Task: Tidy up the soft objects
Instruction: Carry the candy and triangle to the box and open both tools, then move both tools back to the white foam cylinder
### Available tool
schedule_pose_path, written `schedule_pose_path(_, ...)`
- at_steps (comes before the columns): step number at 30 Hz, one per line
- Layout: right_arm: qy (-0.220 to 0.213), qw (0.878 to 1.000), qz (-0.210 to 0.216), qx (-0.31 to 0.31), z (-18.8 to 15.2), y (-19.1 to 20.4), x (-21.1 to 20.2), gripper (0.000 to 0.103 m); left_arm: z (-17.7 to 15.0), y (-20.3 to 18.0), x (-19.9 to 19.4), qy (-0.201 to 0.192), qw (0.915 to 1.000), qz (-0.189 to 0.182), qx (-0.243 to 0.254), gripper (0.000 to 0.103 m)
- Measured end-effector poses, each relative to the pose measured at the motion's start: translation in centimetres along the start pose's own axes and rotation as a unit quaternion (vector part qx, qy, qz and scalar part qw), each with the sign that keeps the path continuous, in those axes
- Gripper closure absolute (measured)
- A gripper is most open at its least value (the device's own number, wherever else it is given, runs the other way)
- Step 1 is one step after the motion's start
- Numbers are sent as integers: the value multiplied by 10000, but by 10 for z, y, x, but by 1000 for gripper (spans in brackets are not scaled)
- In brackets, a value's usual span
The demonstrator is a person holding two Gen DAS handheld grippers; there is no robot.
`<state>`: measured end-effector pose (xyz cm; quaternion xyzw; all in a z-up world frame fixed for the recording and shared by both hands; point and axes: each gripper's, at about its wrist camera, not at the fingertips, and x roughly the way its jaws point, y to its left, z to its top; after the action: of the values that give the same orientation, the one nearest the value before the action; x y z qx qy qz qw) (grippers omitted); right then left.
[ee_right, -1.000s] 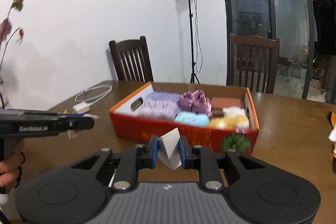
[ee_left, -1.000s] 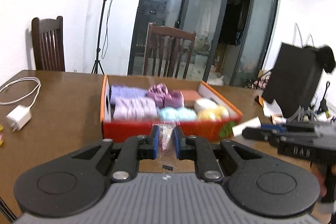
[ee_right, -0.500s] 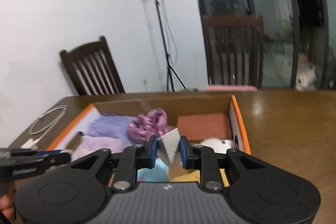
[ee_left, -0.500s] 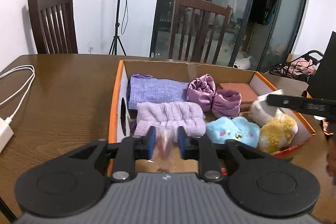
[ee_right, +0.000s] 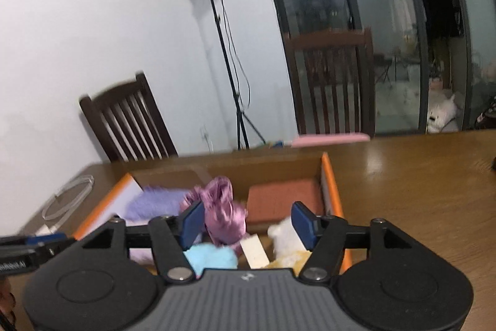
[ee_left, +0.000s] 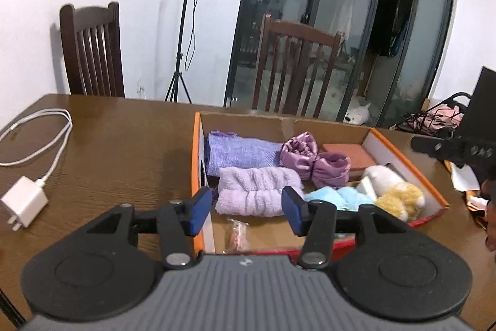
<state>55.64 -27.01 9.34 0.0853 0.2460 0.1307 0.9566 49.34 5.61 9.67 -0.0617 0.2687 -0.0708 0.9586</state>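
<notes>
An orange cardboard box on the wooden table holds soft items: a lilac knit cloth, a fluffy lilac towel, purple satin scrunchies, a rust pad, a blue plush and a white-and-yellow plush. My left gripper is open over the box's near left corner; a small clear packet lies on the box floor below it. My right gripper is open above the box; a white folded card lies among the plushes below it.
A white charger with cable lies on the table at the left. Two dark wooden chairs stand behind the table, with a light stand and glass doors beyond. The right gripper's body reaches in at the right edge.
Both grippers opened. The left let go of the clear packet and the right let go of the white card; both now lie in the box.
</notes>
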Motion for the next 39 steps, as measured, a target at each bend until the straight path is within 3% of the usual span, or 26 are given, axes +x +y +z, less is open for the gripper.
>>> schedule_pose_path(6, -319, 9981, 60, -526, 1, 18, -77, 35, -9, -11, -64, -311, 9994, -165, 56, 37)
schedule_pose_path(11, -513, 9948, 112, -868, -26, 37, -138, 21, -39, -24, -123, -539, 9978, -371, 73, 30)
schedule_pose_path(14, -386, 9941, 194, -993, -54, 45, -164, 21, -65, -35, -154, -620, 9970, -421, 185, 26)
schedule_pose_path(16, -245, 9943, 237, -1014, -76, 49, -179, 21, -84, -40, -170, -631, 9967, -459, 237, 18)
schedule_pose_path(20, 99, 9953, 415, -867, -124, 51, -201, 21, -128, -50, -190, -358, 9970, -588, 349, 17)
schedule_pose_path(25, 500, 9958, 390, -666, -168, 43, -211, 21, -159, -64, -191, -31, 9970, -551, 545, 17)
schedule_pose_path(32, 452, 9955, 406, -722, -177, 47, -216, 21, -158, -81, -172, -128, 9958, -767, 475, 17)
schedule_pose_path(35, 480, 9953, 426, -728, -176, 50, -207, 21, -153, -90, -146, -99, 9955, -874, 346, 26)
schedule_pose_path(39, 590, 9950, 334, -736, -173, 51, -188, 21, -149, -91, -116, 5, 9974, -648, 305, 45)
